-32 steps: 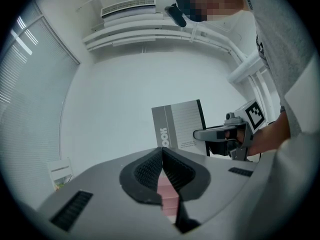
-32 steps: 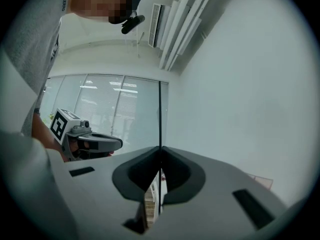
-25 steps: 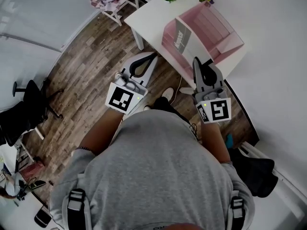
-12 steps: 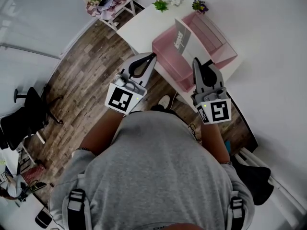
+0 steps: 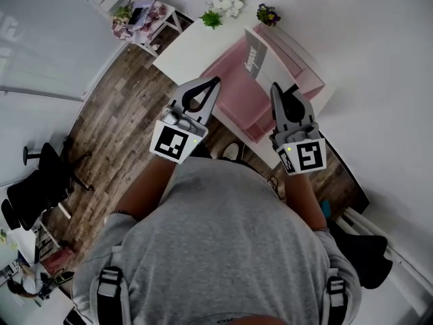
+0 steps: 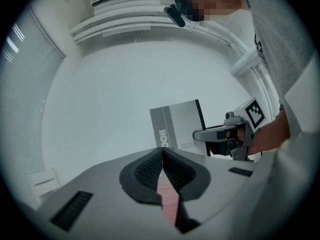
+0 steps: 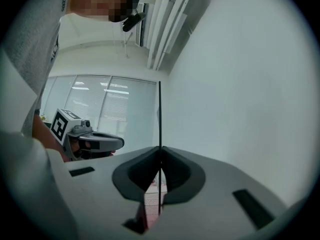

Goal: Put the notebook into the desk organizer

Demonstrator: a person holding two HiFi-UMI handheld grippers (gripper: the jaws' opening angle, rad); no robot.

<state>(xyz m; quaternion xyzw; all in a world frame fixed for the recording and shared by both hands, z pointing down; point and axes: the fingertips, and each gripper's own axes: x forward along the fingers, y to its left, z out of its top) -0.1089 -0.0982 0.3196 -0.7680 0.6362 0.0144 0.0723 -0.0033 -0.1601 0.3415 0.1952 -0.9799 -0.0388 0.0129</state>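
The notebook [image 5: 259, 57], grey and white, stands upright over the pink desk organizer [image 5: 233, 99] on the white table. My right gripper [image 5: 276, 88] is shut on its near lower edge. In the right gripper view the notebook [image 7: 159, 114] shows edge-on as a thin dark line rising from the closed right gripper [image 7: 160, 149]. The left gripper view shows the notebook's [image 6: 177, 126] cover with the right gripper [image 6: 196, 134] at its side. My left gripper [image 5: 216, 81] is shut and holds nothing, hovering over the organizer's left end; pink shows beneath the left gripper [image 6: 162, 150].
The white table [image 5: 186, 46] carries white flowers [image 5: 226, 5] and a purple plant [image 5: 267, 13] at its far edge. A small side table [image 5: 139, 15] stands beyond on the wood floor. A black office chair [image 5: 40, 181] is at the left. A white wall runs along the right.
In the head view the table and organizer have slid left and closer under both grippers. The notebook stays in the right gripper, and both grippers keep their pose.
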